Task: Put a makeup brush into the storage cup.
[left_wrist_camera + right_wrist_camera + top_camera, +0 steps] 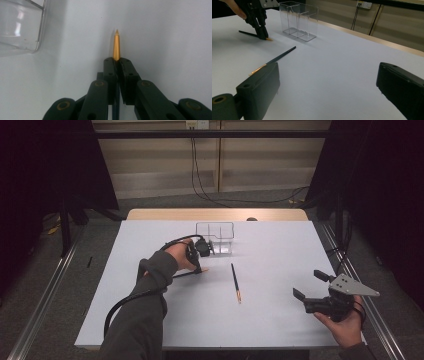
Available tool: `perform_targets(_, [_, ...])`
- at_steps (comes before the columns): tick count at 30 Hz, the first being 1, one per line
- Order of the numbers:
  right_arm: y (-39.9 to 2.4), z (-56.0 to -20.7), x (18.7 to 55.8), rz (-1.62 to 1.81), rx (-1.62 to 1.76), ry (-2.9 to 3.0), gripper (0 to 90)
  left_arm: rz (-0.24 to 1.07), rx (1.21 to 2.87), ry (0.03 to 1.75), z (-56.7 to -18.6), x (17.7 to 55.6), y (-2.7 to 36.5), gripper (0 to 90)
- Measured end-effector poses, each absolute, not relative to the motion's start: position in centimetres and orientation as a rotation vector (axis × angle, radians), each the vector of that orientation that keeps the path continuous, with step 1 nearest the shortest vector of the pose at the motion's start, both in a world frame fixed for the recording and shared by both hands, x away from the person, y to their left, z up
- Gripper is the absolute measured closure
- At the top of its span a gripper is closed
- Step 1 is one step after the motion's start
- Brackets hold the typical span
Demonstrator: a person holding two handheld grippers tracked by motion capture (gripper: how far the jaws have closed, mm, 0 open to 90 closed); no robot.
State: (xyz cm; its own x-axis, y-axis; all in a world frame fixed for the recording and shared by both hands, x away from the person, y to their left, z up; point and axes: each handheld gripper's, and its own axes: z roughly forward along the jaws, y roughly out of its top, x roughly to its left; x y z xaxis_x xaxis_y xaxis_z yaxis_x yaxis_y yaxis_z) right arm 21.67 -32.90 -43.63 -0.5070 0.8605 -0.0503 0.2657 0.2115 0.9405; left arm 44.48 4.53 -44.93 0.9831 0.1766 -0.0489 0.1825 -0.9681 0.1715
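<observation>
The left tongs [116,60] are clenched on a dark pen [116,46] near its gold tip, the pen lying low on the white table [280,245], just beside a clear plastic holder [216,236]. The right tongs [309,285] hang released, jaws wide apart, well off to the right. A second pen [235,282] lies between the two tongs.

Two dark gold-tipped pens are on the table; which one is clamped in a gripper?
The pen beside the clear holder, clamped near its gold tip by the left gripper. The other pen lies free mid-table.
</observation>
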Motion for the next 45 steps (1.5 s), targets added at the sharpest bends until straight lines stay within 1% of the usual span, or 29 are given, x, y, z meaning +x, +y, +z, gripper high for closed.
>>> perform_targets(5, [-33.0, -43.7, 21.8, 1.298, 1.046, 1.898, 4.4, -0.079, 2.936, 0.317, -44.9, 44.7, 4.8, 84.4])
perform_targets(24, [-33.0, -43.7, 21.7, 1.296, 1.051, 1.894, 4.3, -0.068, 2.904, 0.425, -44.8, 44.7, 4.9, 84.3])
perform_targets(27, [-33.0, -43.7, 21.7, 1.291, 1.055, 1.889, 4.3, -0.094, 2.905, 0.438, -44.7, 44.8, 5.0, 84.3])
perform_targets(31, [-33.0, -43.8, 21.8, 1.297, 1.049, 1.893, 4.3, -0.083, 2.869, 0.465, -44.3, 44.9, 5.1, 84.3])
perform_targets(32, [-33.0, -43.7, 21.8, 1.299, 1.052, 1.897, 4.3, -0.110, 2.867, 0.460, -44.1, 45.0, 5.2, 84.3])
perform_targets(38, [-33.0, -43.7, 21.7, 1.292, 1.058, 1.893, 4.3, -0.046, 2.793, 0.507, -43.6, 45.0, 5.3, 84.3])
perform_targets(40, [-33.0, -43.7, 21.7, 1.292, 1.051, 1.891, 4.3, -0.062, 2.760, 0.518, -43.3, 45.1, 5.4, 84.3])
perform_targets(45, [-33.0, -43.7, 21.7, 1.291, 1.055, 1.891, 4.3, -0.023, 2.694, 0.532, -42.8, 45.2, 5.6, 84.3])
